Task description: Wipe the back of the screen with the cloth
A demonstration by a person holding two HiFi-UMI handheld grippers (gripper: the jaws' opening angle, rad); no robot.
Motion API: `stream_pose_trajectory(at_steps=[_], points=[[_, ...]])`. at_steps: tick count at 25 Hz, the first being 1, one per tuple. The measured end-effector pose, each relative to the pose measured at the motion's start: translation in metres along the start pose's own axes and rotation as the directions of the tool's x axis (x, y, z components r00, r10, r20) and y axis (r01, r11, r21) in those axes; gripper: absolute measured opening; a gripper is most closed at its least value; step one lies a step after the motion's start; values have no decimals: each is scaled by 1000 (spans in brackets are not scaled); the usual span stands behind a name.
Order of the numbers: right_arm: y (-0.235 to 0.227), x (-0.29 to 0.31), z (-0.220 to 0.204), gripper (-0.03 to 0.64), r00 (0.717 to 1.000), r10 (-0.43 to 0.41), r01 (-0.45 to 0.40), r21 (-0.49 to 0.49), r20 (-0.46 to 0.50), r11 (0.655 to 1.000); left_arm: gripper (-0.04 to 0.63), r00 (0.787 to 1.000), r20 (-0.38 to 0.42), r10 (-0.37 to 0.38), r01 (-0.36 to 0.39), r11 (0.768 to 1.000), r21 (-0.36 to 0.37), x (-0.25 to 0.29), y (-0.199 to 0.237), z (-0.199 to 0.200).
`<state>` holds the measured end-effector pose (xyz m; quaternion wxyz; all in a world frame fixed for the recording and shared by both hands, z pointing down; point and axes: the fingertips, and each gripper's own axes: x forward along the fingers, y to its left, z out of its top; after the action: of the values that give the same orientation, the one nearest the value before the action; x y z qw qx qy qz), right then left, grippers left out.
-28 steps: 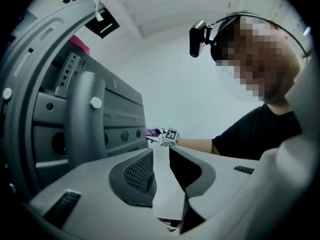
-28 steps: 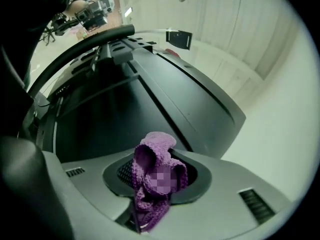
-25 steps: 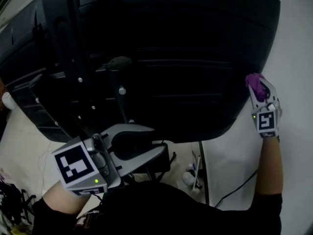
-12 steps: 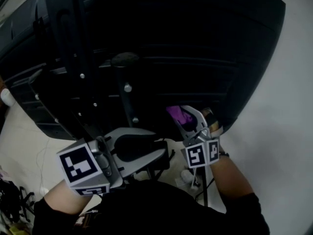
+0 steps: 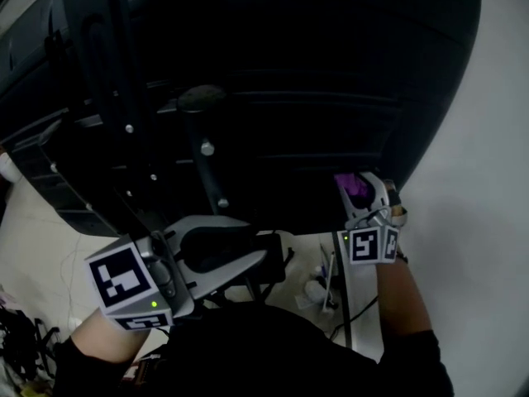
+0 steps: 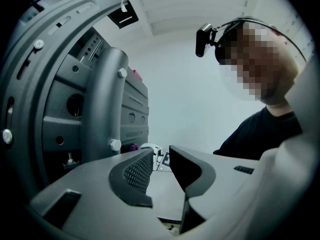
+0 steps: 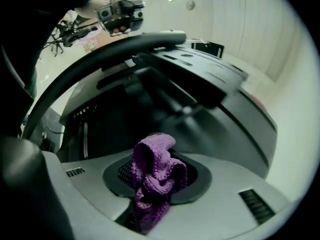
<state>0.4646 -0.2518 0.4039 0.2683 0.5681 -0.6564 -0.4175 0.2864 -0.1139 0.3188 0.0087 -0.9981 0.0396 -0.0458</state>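
The black back of the screen (image 5: 306,89) fills the upper head view, on a dark stand arm (image 5: 202,147). My right gripper (image 5: 357,190) is shut on a purple cloth (image 5: 355,187) at the screen's lower edge, right of centre. In the right gripper view the bunched cloth (image 7: 156,176) sits between the jaws with the curved back panel (image 7: 210,119) just beyond. My left gripper (image 5: 223,251) is open below the stand, with nothing between its jaws; the left gripper (image 6: 160,171) faces the stand column (image 6: 102,104).
A white wall (image 5: 488,222) lies to the right. Cables and small items (image 5: 322,292) sit on the pale surface under the screen. A person in a dark top with a head camera (image 6: 260,129) shows in the left gripper view.
My right gripper swung with the cloth from the screen's right edge leftward under its lower edge, then back a little to the right. The left gripper has barely shifted.
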Motion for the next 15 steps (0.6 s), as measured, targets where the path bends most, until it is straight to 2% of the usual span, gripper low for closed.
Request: stream_pose_trajectory(at_steps=[5,9,12,15], points=[[-43,-29,-90,130,986,-73,85,74,-152,994,98,1000,-1,-6,6,1000,-16,-3,-1,-5],[-67,-57,-155,130,940,-116,176,162,-322,971,98,1000,4,2,-2,1000,-22,-11,-7,-8],[-82,-66,-182,130,912,-123,190,139,-392,972,98,1000,-4,10,-10,999,-31,-17,-10,-11],[-90,-70,-187,130,890,-130,213,146,-438,966,98,1000,1,26,-26,999,-32,-22,-8,-12]])
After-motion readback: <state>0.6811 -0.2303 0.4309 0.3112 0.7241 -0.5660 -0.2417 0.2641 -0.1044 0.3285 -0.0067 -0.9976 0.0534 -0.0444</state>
